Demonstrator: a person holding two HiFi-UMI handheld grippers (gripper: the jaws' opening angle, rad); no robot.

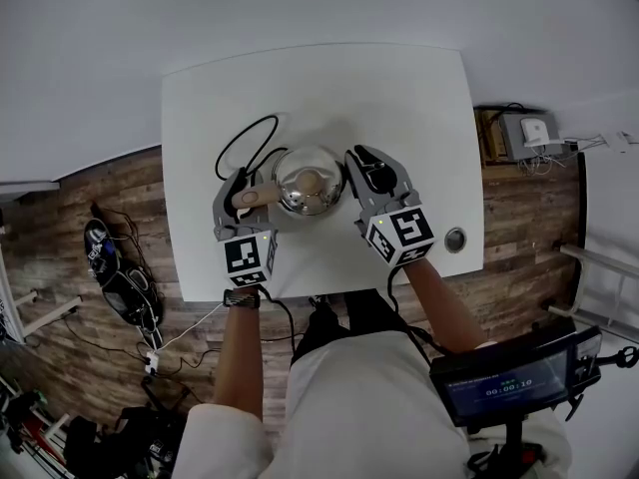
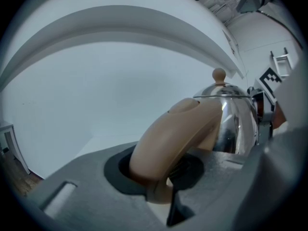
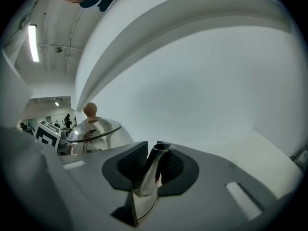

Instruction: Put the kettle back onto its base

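Gripping from both sides: left gripper (image 1: 243,190) has its jaws partly closed on the tan handle (image 1: 262,196) of the steel kettle (image 1: 321,200). In the left gripper view the handle (image 2: 178,134) fills the gap between the dark pads of the left gripper (image 2: 159,170), pressed on both sides. Right gripper (image 1: 367,168) sits at the kettle's other side; in the right gripper view its jaws (image 3: 151,165) are narrowed onto the thin shiny spout (image 3: 147,177), pads touching it, nothing else between them. Kettle is at the centre of the white table (image 1: 399,98), upright, round wooden lid knob (image 1: 310,181) on top; the knob also shows in both gripper views (image 2: 219,74) (image 3: 90,109). Cannot tell whether a base is under it; the kettle body covers that spot. Black cable (image 1: 240,140) loops on the table just up-left of the kettle, running in under it and close to the left gripper. Marker cubes (image 1: 250,257) (image 1: 401,233) sit near the table's lower edge. Round grommet (image 1: 455,239) is at the table's right edge, well apart from the kettle. Off the table: dark shoes (image 1: 97,245) on the wood floor at left, a grey box (image 1: 529,133) with wires at right, a lit screen (image 1: 504,385) at lower right.
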